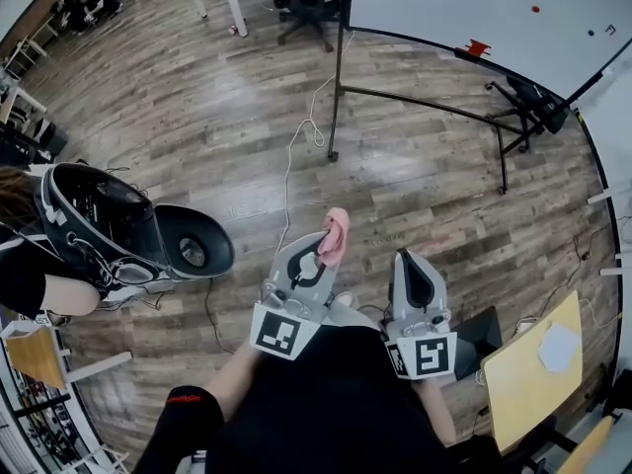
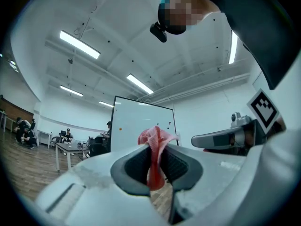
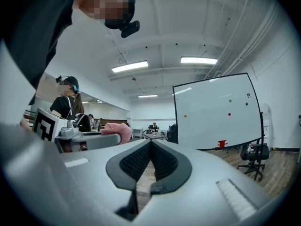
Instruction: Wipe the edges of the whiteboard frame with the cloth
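Cloth (image 1: 337, 233), pink and bunched, is held in the left claw (image 1: 321, 255), whose jaws are closed onto it. A fold is seen standing above the jaw tips, and the rest hangs between the pads. The right claw (image 1: 412, 265) is held just beside it on the right, its jaws brought together at the tips with nothing between them. Both claws are held low and near, over the wooden floor (image 1: 197, 117), and are pointed towards the whiteboard (image 1: 474, 8). The whiteboard is seen at the far right on a black stand (image 1: 415, 97), well apart from the claws and the cloth. A red object (image 1: 478, 47) is set on its lower frame edge. A white cable (image 1: 294, 146) is laid across the floor between the stand and the claws. A yellow table (image 1: 523, 383) is seen at the near right, and another person (image 1: 25, 265) at the left.
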`<state>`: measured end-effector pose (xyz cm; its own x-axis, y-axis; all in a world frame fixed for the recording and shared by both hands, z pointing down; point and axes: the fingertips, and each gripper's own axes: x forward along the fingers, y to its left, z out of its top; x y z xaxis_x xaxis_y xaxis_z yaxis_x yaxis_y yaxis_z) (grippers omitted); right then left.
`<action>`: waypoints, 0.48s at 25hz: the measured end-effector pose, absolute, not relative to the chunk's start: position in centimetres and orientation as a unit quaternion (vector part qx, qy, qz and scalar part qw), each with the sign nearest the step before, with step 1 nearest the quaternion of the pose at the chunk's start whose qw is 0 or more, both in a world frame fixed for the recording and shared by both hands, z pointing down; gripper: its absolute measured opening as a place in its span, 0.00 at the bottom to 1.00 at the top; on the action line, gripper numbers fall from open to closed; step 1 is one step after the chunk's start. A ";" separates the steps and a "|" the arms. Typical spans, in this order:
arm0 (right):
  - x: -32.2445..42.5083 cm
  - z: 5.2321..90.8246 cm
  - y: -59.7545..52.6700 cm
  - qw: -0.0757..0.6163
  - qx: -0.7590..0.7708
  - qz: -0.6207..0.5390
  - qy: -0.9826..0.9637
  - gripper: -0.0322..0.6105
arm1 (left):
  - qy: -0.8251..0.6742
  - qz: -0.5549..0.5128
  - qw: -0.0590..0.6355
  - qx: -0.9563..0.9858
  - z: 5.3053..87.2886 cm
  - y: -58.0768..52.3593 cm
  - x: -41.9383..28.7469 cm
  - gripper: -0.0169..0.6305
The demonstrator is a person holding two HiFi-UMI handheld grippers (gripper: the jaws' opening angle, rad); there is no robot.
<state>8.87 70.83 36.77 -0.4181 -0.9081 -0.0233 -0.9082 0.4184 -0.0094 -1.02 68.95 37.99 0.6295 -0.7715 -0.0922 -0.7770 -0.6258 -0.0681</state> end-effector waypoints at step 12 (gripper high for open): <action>8.8 36.5 60.9 0.025 -0.569 -0.021 0.822 0.05 | 0.425 0.042 -0.007 -0.904 38.2 58.1 -2.1 0.10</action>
